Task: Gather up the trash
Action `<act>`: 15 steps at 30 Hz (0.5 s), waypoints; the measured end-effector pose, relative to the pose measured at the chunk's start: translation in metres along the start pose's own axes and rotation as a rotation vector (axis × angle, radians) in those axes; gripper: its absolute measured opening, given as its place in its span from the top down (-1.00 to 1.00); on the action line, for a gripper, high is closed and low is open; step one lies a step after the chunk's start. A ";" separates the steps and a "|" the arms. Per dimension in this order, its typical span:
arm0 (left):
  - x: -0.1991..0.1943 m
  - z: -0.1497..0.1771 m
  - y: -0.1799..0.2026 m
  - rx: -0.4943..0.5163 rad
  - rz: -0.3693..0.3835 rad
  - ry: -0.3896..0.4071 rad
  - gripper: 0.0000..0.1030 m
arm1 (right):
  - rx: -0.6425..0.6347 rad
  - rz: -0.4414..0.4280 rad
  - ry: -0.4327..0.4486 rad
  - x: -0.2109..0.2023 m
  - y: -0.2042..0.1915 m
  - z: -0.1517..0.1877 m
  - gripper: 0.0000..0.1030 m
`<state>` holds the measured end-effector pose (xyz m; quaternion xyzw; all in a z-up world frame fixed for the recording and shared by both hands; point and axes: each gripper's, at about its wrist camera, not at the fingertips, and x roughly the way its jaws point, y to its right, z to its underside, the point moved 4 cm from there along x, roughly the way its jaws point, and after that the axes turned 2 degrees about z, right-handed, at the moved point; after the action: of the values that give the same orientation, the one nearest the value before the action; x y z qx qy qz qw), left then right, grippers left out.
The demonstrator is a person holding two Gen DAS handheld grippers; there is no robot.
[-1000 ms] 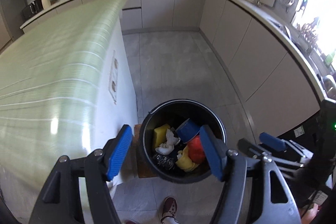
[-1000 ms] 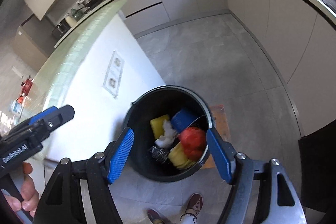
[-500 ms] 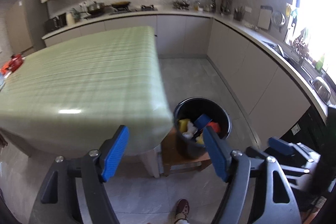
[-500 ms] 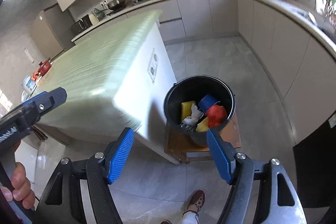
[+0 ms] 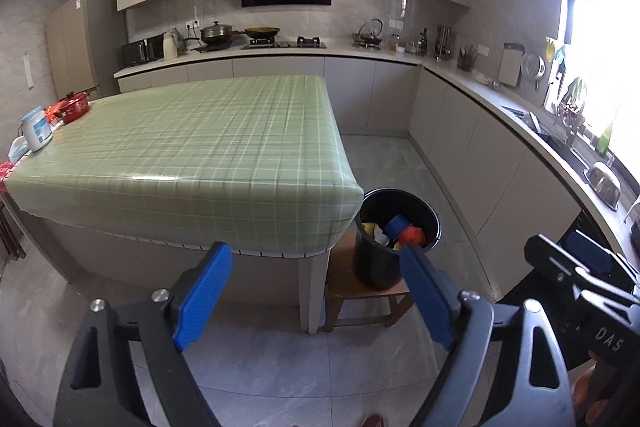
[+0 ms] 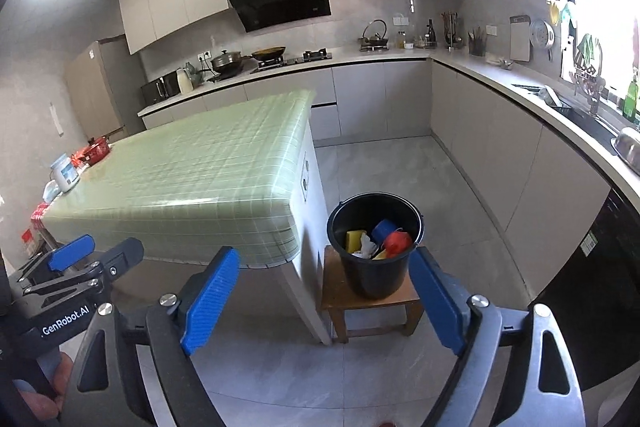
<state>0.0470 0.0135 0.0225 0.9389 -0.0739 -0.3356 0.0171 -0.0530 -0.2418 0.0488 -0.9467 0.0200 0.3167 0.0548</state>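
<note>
Judging by the bare green-checked tabletop point(image 5: 192, 147), the collecting looks about done — the sensible move is to scan its far end before reaching again. The black bucket point(image 6: 374, 251) stands on a small wooden stool point(image 6: 370, 301) just beside the tabletop's corner, holding yellow, white, blue and red scraps. Left tool point(image 5: 316, 293) and right tool point(image 6: 324, 301) have just been opening — both gape, nothing between them.

Black bucket point(image 6: 375, 269) upright on wooden stool point(image 6: 370, 301), yellow, blue, red, white trash point(image 6: 376, 239) inside
</note>
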 end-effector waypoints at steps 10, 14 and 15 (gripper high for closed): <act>-0.010 0.007 0.026 -0.008 -0.046 -0.012 -0.98 | -0.015 -0.025 0.009 -0.016 0.015 0.005 -0.72; -0.009 0.011 0.037 -0.013 -0.055 -0.029 -0.99 | -0.011 -0.016 0.025 -0.019 0.029 0.004 -0.72; -0.010 0.013 0.040 -0.015 -0.052 -0.026 -0.99 | -0.011 -0.018 0.025 -0.019 0.031 0.003 -0.72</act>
<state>0.0265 -0.0241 0.0220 0.9359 -0.0471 -0.3487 0.0145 -0.0728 -0.2721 0.0549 -0.9510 0.0105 0.3046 0.0520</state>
